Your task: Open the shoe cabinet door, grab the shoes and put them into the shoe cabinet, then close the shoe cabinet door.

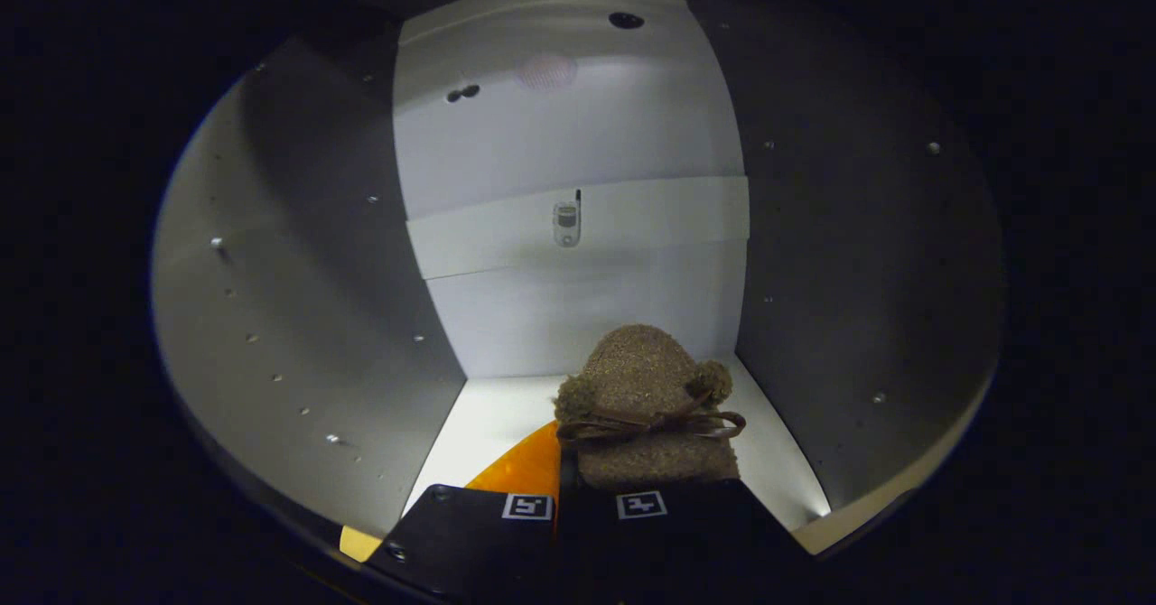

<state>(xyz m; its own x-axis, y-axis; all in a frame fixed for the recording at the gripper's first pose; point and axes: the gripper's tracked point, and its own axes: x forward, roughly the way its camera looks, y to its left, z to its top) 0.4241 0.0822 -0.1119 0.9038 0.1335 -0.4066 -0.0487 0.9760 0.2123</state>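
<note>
Gripper view. Interior of the white shoe cabinet (578,307), seen from its open front: two side walls, a back panel and a floor, with a horizontal rail (650,217) crossing the back panel at mid-height. One small metal fitting (566,223) sits on that rail; its kind cannot be made out. The side walls carry scattered small studs or holes, too small to count reliably. Three dark holes show in the upper back panel, two of them close together, along with a faint pinkish patch whose nature is unclear.

One shoe (643,406), a brown fuzzy slipper with two pompoms and one brown ribbon bow, stands on the cabinet floor near the right wall, toe pointing toward the back panel. Its heel end is cut off by the gripper (582,507), so the rear of the shoe is hidden.

The two black fingers lie close side by side with a narrow gap between them, and the shoe's rear sits right at their tips; whether they clamp it cannot be told. Each finger bears one square black-and-white marker, two in all; no readable writing appears. One orange piece (524,470) shows just ahead of the left finger, partly covered.
</note>
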